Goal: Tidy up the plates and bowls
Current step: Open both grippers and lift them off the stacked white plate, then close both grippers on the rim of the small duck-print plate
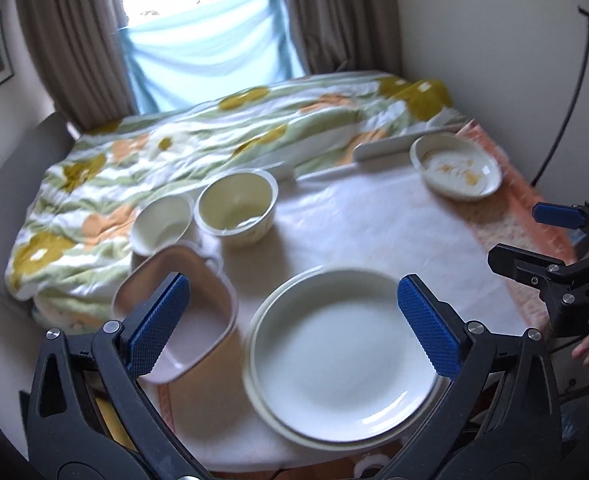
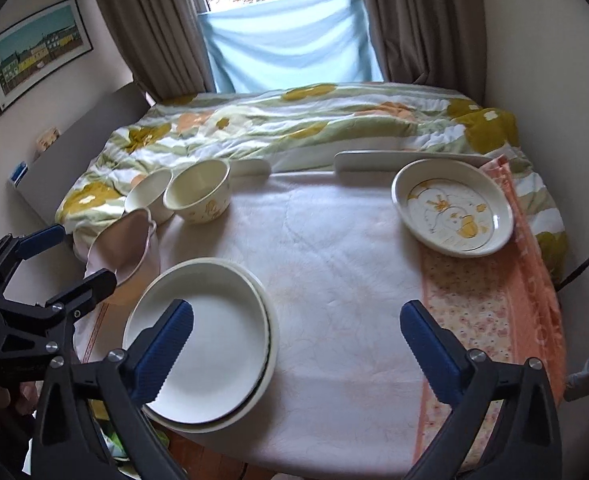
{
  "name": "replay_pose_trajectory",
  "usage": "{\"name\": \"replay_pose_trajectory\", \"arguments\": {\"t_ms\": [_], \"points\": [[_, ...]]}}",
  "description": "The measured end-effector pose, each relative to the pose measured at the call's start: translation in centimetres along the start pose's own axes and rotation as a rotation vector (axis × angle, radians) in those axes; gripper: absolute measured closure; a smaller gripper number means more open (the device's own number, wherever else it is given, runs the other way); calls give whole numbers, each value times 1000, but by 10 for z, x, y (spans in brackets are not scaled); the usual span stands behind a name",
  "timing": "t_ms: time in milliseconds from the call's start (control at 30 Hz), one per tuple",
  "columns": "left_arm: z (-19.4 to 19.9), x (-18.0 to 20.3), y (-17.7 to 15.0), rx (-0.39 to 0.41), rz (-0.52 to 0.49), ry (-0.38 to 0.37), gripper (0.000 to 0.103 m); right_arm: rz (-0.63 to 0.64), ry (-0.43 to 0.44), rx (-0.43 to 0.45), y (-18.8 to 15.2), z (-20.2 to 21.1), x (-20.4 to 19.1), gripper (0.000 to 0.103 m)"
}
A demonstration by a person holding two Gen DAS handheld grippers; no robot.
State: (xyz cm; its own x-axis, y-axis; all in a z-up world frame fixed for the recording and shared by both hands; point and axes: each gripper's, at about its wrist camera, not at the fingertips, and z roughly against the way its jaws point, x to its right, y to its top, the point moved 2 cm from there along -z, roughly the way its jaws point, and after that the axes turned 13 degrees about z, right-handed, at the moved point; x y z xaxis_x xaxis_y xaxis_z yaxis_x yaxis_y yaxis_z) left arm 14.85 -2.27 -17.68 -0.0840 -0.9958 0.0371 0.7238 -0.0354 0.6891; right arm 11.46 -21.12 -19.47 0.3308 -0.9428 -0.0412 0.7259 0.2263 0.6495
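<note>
1. The plates (image 1: 344, 354) are seen stacked at the near edge of the table (image 1: 374, 232): a plain white plate lies on a slightly wider cream one, whose rim shows along the left and near sides.
2. A pale pink squarish dish (image 1: 198, 328) is placed just left of the stack, tilted against other ware.
3. Two cream bowls are set side by side behind the dish: a small bowl (image 1: 162, 226) and a bigger bowl (image 1: 236, 208) with a yellow print on its wall, seen in the right wrist view.
4. A shallow dish (image 2: 452, 214) with a yellow cartoon print is found at the far right of the table, well apart from the stack, partly on an orange towel (image 2: 490, 300).
5. The left gripper (image 1: 294, 324) is held above the stack with its blue pads spread wide; nothing is between them.
6. The right gripper (image 2: 296, 352) is likewise spread wide and empty, over bare table just right of the stack.
7. A flowered quilt (image 2: 294, 128) is seen behind the table.
</note>
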Motion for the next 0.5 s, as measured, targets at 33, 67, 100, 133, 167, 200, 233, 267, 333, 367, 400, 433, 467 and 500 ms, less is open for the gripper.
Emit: {"name": "replay_pose_trajectory", "arguments": {"t_ms": [33,67,100,133,167,200,233,267,333,367,400,433,467,500], "points": [[2,4,7,5,-1,-25,0,-10,-27,11,1,10,7,0],[4,8,16,10,-4,-58,0,-18,-43,18,2,17,13,0],[6,13,25,13,-12,-97,0,-31,-63,22,2,26,20,0],[7,20,35,19,-23,-142,0,-44,-83,18,2,35,27,0],[8,27,44,25,-33,-171,0,-59,-105,11,2,44,33,0],[8,35,55,31,-43,-201,0,-78,-137,26,1,55,40,0],[8,43,65,38,-52,-226,0,-96,-172,54,1,68,47,0],[7,52,76,44,-63,-243,0,-107,-193,71,0,77,52,0],[1,69,93,44,-82,-282,0,-138,-261,83,3,93,65,0],[-4,79,103,38,-87,-311,0,-154,-281,85,5,99,73,0],[-10,87,110,28,-87,-338,0,-169,-279,88,7,102,79,0],[-16,95,118,14,-86,-359,0,-186,-274,92,8,103,86,0],[-27,104,124,5,-87,-355,0,-212,-268,94,8,103,94,0],[-37,112,128,-6,-93,-341,0,-243,-266,88,8,99,105,0]]}}
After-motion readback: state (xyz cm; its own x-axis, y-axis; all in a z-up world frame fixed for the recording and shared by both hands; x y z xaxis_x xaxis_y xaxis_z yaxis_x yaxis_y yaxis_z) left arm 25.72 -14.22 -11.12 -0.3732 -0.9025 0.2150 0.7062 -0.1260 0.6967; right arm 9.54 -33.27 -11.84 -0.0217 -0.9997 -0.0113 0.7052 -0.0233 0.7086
